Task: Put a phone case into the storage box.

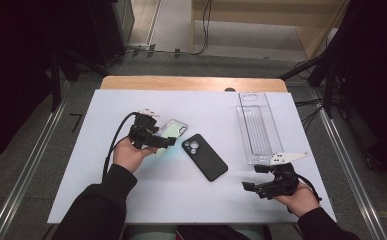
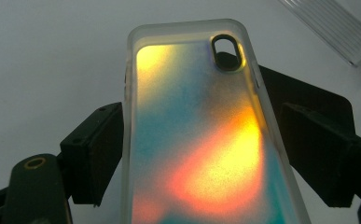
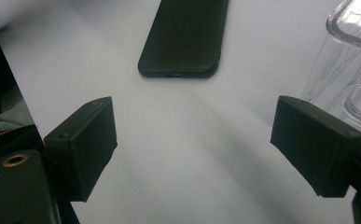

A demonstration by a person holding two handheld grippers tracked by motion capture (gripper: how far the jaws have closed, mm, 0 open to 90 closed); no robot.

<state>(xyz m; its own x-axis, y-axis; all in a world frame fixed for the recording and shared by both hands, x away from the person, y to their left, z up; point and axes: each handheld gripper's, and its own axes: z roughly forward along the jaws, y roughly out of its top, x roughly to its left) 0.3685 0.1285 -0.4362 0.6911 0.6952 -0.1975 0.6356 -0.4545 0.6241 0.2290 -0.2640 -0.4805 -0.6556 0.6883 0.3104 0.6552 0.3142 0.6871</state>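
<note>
Iridescent and translucent, the phone case (image 2: 201,135) sits between the jaws of our left hand-held gripper (image 1: 153,137), which is clamped across its width; in the left gripper view the orange, yellow and teal sheen runs up to the oval camera cutout at the far end. From the high view we see the case left of centre on the white counter (image 1: 106,200), its far end reaching past the jaws (whether it is lifted off the surface, we cannot tell). Just to its right lies a black phone (image 1: 204,156), face down and at a slant. Our right hand-held gripper (image 1: 261,185) hovers near the right front corner, jaws apart with nothing between them, pointing left toward the phone. A clear plastic tray (image 1: 256,127) lies lengthwise at the far right of the counter.
</note>
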